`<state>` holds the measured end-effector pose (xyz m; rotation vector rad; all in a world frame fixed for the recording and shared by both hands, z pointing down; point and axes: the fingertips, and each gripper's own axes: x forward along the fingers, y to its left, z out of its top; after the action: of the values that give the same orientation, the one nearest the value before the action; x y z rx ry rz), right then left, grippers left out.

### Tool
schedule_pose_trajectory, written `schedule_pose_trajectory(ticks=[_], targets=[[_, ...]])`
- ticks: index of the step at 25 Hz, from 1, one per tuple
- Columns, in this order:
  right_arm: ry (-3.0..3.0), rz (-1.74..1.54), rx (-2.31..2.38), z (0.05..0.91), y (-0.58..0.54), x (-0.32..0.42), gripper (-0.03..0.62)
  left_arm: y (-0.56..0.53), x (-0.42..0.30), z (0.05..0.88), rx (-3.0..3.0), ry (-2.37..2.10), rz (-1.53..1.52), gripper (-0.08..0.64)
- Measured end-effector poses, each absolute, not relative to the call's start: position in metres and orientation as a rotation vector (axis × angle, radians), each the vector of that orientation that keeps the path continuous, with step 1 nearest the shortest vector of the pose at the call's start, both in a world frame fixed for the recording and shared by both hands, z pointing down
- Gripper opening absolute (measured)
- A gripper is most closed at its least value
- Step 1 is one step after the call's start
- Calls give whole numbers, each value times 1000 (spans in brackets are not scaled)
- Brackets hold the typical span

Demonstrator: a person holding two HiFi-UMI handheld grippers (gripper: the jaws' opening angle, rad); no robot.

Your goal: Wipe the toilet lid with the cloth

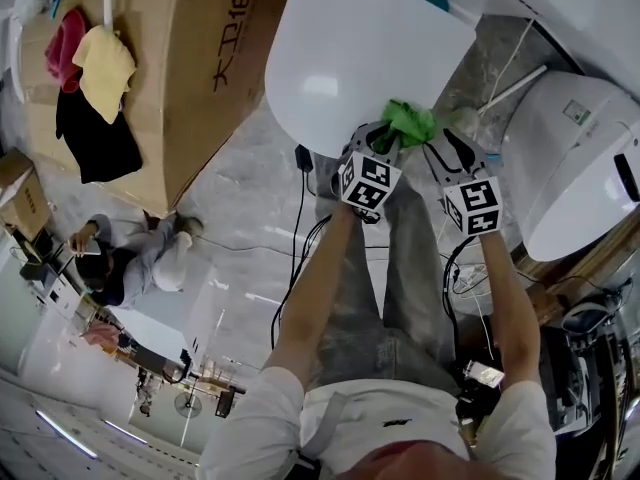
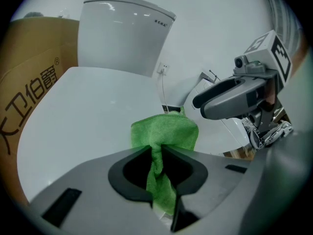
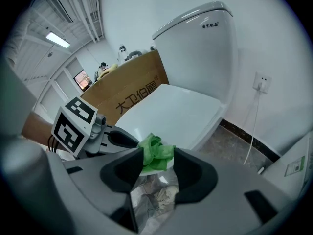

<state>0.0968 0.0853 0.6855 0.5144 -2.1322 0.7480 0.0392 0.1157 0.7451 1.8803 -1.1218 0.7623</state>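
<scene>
Cloth (image 2: 165, 133), green, is clamped between the closed jaws of the left gripper (image 2: 156, 150); its free end bunches out past the jaw tips, over the front rim of the white toilet lid (image 2: 88, 111), which lies shut.

Left gripper view: only this view shows the clamp itself; it also shows the tank (image 2: 122, 35) upright behind the lid, a wall socket (image 2: 164, 68) beside the tank, and the right gripper (image 2: 234, 98) close by on the right, carrying its marker cube (image 2: 268, 50).

Right gripper view: this gripper's own jaws stand apart and clamp nothing; the cloth sits just beyond the gap between their tips, and whether a tip touches it cannot be told; grey trousers (image 3: 151, 195) show below the gap.

Head view: only this view shows both grippers side by side, converging on the cloth at the lid's front rim, with the person's bare forearms (image 1: 305, 313) running down to them; a cardboard box (image 1: 190, 58) stands left of the toilet, with pink, yellow and black garments (image 1: 95, 98) lying on it; a second white unit (image 1: 575, 158) stands to the right; a seated person (image 1: 130, 258) is on the marble floor (image 1: 250, 183), well apart from the toilet; black cables (image 1: 300, 218) trail across the floor.
</scene>
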Motion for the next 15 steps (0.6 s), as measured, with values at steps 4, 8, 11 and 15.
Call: schedule_pose_trajectory(ticks=[4,8,11,15], targets=[[-2129,732,482,684,90,86,199,127,30,745,1859,-1133,749,78],[-2130,709,447,684,93,72,199,134,20,744,1852,-1137,743,78],[-2129,695,424,683,96,63,199,138,11,745,1845,-1144,738,80],[-2126,686,401,683,100,50,199,144,-4,745,1834,-1154,736,78]])
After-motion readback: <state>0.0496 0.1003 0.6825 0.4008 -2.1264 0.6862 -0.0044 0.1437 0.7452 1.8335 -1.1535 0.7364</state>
